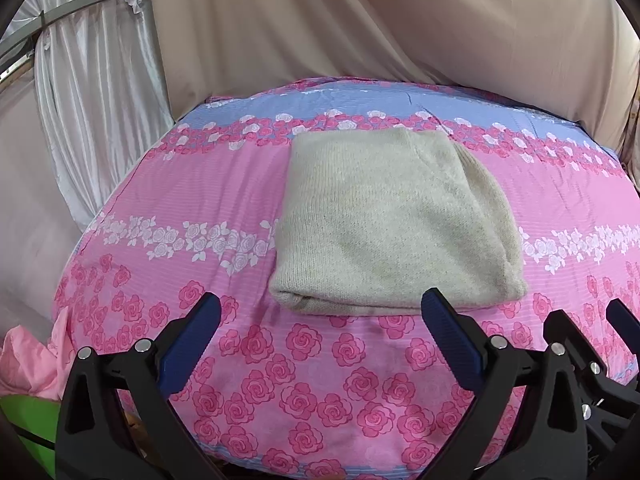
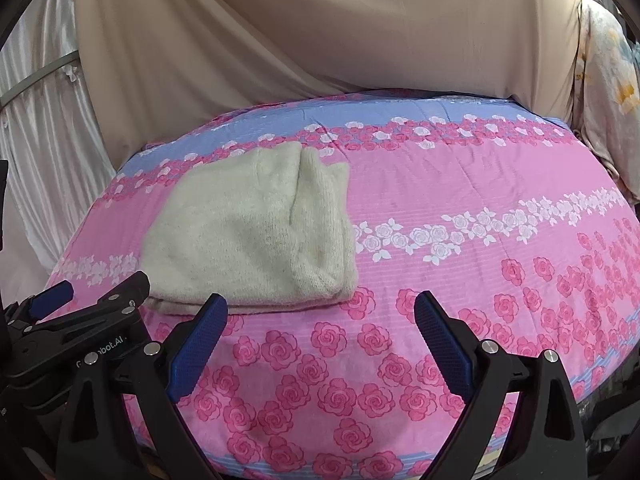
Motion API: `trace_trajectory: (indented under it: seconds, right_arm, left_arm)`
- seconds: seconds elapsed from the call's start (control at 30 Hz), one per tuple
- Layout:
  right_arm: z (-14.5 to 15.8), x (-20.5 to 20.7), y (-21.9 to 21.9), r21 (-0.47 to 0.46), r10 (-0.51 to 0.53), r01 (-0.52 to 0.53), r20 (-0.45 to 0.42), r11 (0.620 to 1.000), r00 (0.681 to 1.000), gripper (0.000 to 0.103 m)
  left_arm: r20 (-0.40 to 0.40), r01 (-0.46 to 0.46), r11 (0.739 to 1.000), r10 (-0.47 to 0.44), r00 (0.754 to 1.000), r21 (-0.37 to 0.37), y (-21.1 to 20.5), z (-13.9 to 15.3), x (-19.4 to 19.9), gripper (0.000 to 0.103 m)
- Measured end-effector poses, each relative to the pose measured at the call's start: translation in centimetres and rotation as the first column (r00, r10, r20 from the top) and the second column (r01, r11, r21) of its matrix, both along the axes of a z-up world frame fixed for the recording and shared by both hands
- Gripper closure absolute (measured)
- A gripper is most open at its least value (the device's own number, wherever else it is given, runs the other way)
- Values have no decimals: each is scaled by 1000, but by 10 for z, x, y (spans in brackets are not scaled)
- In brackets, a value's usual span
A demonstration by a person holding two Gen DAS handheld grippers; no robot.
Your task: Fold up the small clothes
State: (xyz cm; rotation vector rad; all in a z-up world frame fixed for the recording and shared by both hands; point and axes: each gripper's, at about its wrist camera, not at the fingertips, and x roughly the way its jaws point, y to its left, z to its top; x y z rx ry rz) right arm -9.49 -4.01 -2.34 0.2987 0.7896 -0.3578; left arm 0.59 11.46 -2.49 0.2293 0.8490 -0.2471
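Our left tongs (image 1: 320,312) and right tongs (image 2: 320,312) gape wide and empty before the cream knit (image 1: 396,220), which we judge already folded on the rose-print tabletop (image 1: 320,380).

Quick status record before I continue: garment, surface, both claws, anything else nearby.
garment: cream knit, folded into a compact rectangle, lying flat
surface: rose-print sheet, pink with a blue band at the far side
left claw: open, empty, just short of the knit's near edge
right claw: open, empty, in front of the knit's near right corner
contact: neither claw grips the knit
backdrop: beige drape behind the sheet
side item: pink cloth over something green, far left
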Motion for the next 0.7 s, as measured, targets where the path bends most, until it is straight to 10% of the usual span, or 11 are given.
trace_trajectory:
  seconds: [0.7]
  right_arm:
    - [-8,3,-1,18,19,-18,-28,1000,999,10]
  left_arm:
    - [-22,-21,1000,22,1000,12,1,-9,5,6]
